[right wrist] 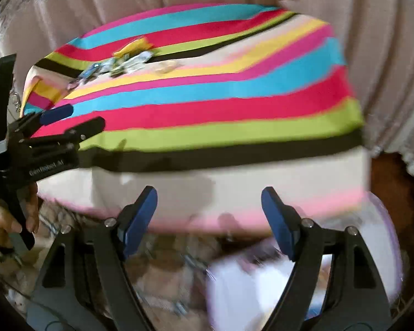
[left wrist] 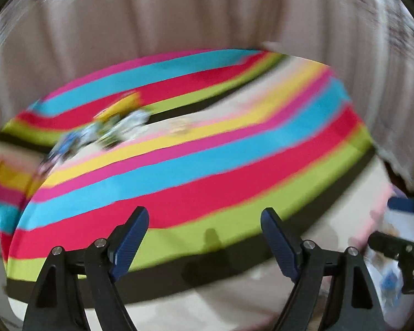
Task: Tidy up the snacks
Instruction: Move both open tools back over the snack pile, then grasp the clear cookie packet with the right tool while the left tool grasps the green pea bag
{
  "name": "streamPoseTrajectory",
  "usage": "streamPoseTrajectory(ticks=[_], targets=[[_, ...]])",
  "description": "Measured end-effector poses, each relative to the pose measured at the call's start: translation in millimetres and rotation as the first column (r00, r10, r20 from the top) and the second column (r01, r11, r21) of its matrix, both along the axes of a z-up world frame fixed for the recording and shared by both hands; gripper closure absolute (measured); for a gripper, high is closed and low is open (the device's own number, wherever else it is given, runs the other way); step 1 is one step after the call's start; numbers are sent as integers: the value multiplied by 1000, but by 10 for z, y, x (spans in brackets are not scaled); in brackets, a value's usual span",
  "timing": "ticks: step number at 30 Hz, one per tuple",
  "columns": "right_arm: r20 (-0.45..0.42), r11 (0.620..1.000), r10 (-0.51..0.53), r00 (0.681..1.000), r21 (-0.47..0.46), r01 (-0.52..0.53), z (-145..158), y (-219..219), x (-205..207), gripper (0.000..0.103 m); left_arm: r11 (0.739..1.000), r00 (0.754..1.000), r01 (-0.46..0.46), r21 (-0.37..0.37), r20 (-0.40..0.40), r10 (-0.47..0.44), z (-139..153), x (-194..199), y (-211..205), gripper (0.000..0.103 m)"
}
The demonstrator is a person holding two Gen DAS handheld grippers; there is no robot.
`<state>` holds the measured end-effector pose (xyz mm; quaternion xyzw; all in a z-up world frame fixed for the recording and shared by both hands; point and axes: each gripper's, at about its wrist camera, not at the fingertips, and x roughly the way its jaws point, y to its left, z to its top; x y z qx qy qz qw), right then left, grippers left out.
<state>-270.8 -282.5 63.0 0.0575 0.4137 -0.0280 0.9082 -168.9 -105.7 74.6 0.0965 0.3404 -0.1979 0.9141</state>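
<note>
A blurred heap of snack packets lies at the far left of a table under a bright striped cloth; a yellow packet tops it. The right wrist view shows the same heap and yellow packet. My left gripper is open over the near stripes, nothing between its blue pads. My right gripper is open too, at the table's near edge, empty. Each gripper shows in the other's view: the right at the right edge, the left at the left, held by a hand.
A pale curtain hangs close behind the table. Under the right gripper sits a blurred white thing with a lavender rim, its contents unclear. A small pale item lies beside the heap. Patterned fabric shows below the table edge.
</note>
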Motion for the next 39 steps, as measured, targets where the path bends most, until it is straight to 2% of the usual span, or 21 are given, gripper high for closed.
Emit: streamPoseTrajectory(ticks=[4, 10, 14, 17, 18, 19, 21, 22, 24, 25, 26, 27, 28, 31, 35, 37, 39], targets=[[-24, 998, 50, 998, 50, -49, -138, 334, 802, 23, 988, 988, -153, 18, -21, 153, -145, 515, 499, 19], [-65, 993, -21, 998, 116, 29, -332, 534, 2032, 23, 942, 941, -336, -7, -41, 336, -341, 911, 1191, 19], [-82, 987, -66, 994, 142, 77, -388, 637, 2760, 23, 911, 910, -408, -60, -104, 401, -401, 1018, 1481, 19], [-103, 977, -122, 987, 160, 138, -436, 696, 3246, 23, 904, 907, -416, -101, -117, 404, -344, 1069, 1598, 19], [-104, 976, -135, 985, 158, 151, -451, 720, 3373, 22, 904, 907, -416, -96, -119, 405, -319, 1111, 1613, 19], [-103, 977, -154, 983, 134, 167, -462, 757, 3498, 16, 903, 905, -420, -89, -122, 408, -305, 1156, 1626, 19], [-100, 981, -174, 980, 67, 181, -488, 844, 3697, 13, 901, 902, -423, -92, -135, 410, -299, 1281, 1655, 19], [-104, 983, -180, 978, -2, 181, -516, 916, 3806, 13, 901, 901, -423, -97, -147, 407, -306, 1355, 1652, 18], [-99, 985, -160, 982, -78, 153, -542, 991, 3871, 16, 898, 896, -428, -104, -179, 406, -338, 1539, 1650, 18], [-86, 989, -136, 987, -63, 131, -538, 989, 3852, 31, 897, 894, -429, -108, -194, 404, -348, 1642, 1632, 18], [-64, 991, -118, 991, -70, 113, -517, 977, 3789, 51, 897, 893, -428, -114, -206, 400, -355, 1751, 1607, 18], [-56, 992, -108, 993, -77, 103, -511, 957, 3733, 59, 895, 893, -427, -127, -217, 395, -356, 1887, 1561, 18], [-45, 995, -83, 996, -65, 80, -517, 905, 3619, 62, 893, 892, -428, -141, -225, 392, -358, 1988, 1517, 18], [-19, 997, -30, 999, -72, 29, -550, 816, 3253, 62, 881, 890, -429, -198, -261, 375, -372, 2390, 1343, 18], [-10, 998, -7, 1000, -56, 6, -579, 708, 2886, 62, 840, 855, -487, -238, -325, 404, -439, 2903, 1150, 18], [-6, 999, 3, 1000, -46, -4, -573, 658, 2811, 62, 832, 839, -516, -205, -318, 442, -484, 3103, 1048, 18], [-1, 999, 18, 1000, -35, -18, -557, 638, 2774, 61, 835, 813, -540, -102, -320, 487, -591, 3274, 946, 17]])
